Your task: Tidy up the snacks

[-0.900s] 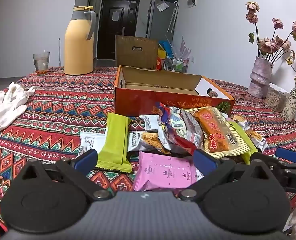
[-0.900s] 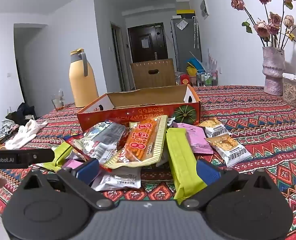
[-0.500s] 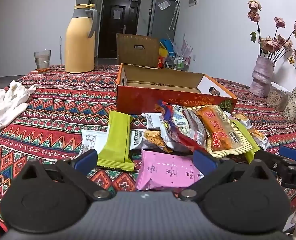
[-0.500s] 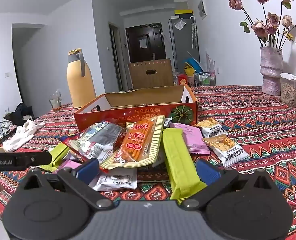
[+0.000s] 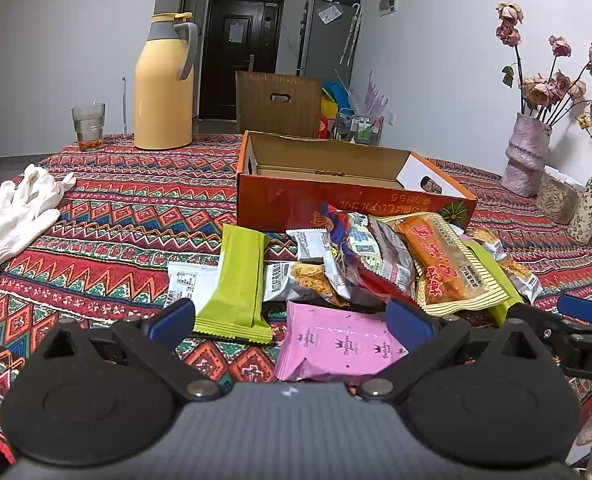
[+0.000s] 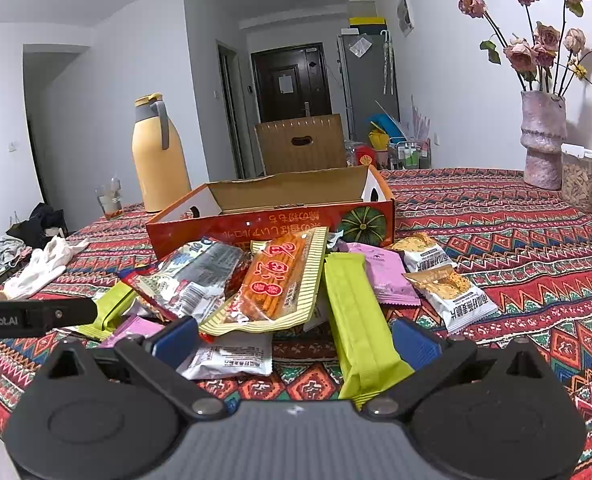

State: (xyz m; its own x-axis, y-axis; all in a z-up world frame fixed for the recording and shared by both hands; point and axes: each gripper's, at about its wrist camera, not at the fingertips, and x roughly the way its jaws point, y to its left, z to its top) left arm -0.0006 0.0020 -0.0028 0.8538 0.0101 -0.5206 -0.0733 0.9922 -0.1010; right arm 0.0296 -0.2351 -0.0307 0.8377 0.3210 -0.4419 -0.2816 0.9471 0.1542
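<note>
A: Report gripper status, left unit first

B: The left gripper [image 5: 289,320] has its fingers spread wide with nothing between the blue pads [image 5: 173,317]; it hovers low at the near edge of the snack pile; a pink packet [image 5: 338,344] lies on the tablecloth [image 5: 107,216] in the gap between the fingers, with no visible contact; a lime-green bar [image 5: 239,280] lies just beside the left pad

A: Right unit?

B: The right gripper [image 6: 296,342] is likewise spread wide and holds nothing; a second lime-green bar [image 6: 356,320] lies lengthwise between its fingers, close to the right pad [image 6: 414,343]; whether pad and bar touch cannot be told; a white packet [image 6: 231,360] lies near the left pad

A: Location of the task items?

B: The snacks sit in a loose heap on the tablecloth, directly in front of the orange cardboard box [image 5: 352,196]; the box is open at the top and no snack shows inside it; an orange striped packet [image 6: 275,280] lies on top of the heap, overlapping a clear wrapper with dark contents [image 6: 199,276]; two white packets with crumbly filling [image 6: 448,292] lie to the right of the heap, beside another pink packet [image 6: 380,276]

A: Surroundings?

B: A yellow thermos jug [image 5: 163,84] and a glass [image 5: 88,126] stand at the far left; white gloves [image 5: 19,212] lie at the left edge; a vase of dried roses [image 5: 526,156] stands at the right
</note>
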